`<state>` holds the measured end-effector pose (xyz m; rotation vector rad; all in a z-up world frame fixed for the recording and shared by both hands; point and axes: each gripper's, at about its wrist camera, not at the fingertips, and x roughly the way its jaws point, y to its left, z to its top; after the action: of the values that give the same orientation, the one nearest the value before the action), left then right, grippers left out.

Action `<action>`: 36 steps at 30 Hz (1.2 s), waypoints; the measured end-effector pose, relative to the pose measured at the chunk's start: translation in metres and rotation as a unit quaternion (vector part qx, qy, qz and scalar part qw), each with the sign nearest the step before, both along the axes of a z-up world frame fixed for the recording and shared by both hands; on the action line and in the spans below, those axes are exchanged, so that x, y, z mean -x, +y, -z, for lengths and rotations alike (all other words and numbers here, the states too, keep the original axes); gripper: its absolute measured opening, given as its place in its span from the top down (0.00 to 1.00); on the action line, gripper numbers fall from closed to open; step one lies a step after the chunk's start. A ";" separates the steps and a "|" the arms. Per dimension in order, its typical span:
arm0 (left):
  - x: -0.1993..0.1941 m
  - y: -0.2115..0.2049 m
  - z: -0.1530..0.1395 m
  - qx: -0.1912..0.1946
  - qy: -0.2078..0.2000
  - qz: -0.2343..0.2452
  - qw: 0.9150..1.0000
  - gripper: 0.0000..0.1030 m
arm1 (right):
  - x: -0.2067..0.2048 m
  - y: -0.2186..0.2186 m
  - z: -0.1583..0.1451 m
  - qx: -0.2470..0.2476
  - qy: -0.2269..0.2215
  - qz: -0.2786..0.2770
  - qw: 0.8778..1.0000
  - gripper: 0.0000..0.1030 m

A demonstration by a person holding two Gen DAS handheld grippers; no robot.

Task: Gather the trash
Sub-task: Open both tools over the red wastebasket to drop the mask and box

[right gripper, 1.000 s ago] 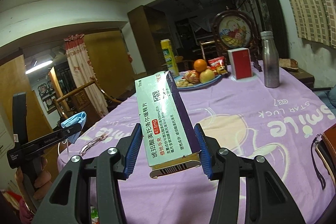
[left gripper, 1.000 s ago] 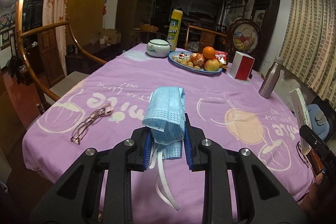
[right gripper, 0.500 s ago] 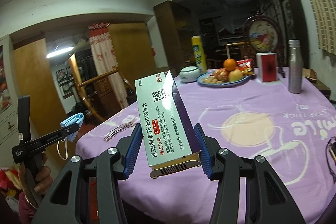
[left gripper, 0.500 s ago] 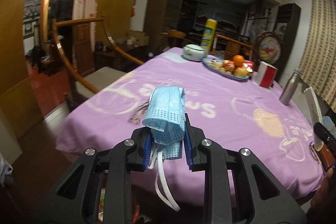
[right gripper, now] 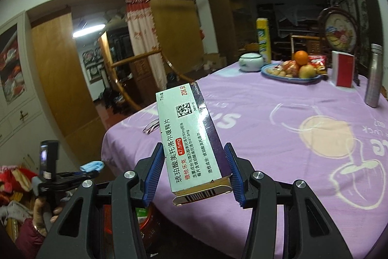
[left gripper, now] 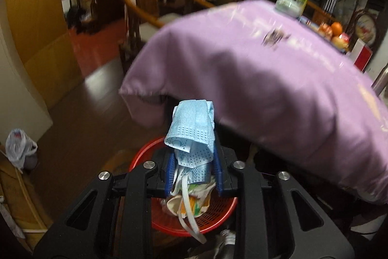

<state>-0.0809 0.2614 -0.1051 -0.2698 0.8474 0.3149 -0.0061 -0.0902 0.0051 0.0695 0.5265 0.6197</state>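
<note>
A crumpled blue face mask point(left gripper: 191, 128) sits between the blue pads of my left gripper point(left gripper: 194, 162), white ear loops dangling. The jaws are opening slightly, though the pads still touch the mask. Directly below stands a red mesh trash basket point(left gripper: 140, 157) on the floor beside the table, with crumpled wrappers point(left gripper: 191, 205) in it. My right gripper point(right gripper: 194, 162) is shut on a white and purple medicine box point(right gripper: 189, 137), held above the table's edge. In the right wrist view the left gripper point(right gripper: 89, 170) with the mask point(right gripper: 93, 165) hangs low at the left, in a person's hand.
The purple-clothed table point(right gripper: 266, 113) carries glasses point(right gripper: 151, 126), a fruit plate point(right gripper: 291, 72), a white jar point(right gripper: 251, 61), a red box point(right gripper: 344, 69) and a steel bottle point(right gripper: 374, 79). A curved wooden chair point(left gripper: 145, 4) stands behind. A plastic bag point(left gripper: 19, 147) lies on the floor.
My left gripper has swung off the table and down, with the mask, to hang over the red basket. The right gripper has shifted sideways along the table edge, box still held.
</note>
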 end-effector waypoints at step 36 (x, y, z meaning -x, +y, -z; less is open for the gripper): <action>0.038 0.101 -0.003 -0.052 -0.025 -0.177 0.983 0.08 | 0.036 0.247 0.079 0.153 0.106 -0.309 0.933 0.42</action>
<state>-0.1192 0.3627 -0.1018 -0.3291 0.7278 0.6798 -0.0418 0.1564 -0.0738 -0.3413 0.8610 1.1454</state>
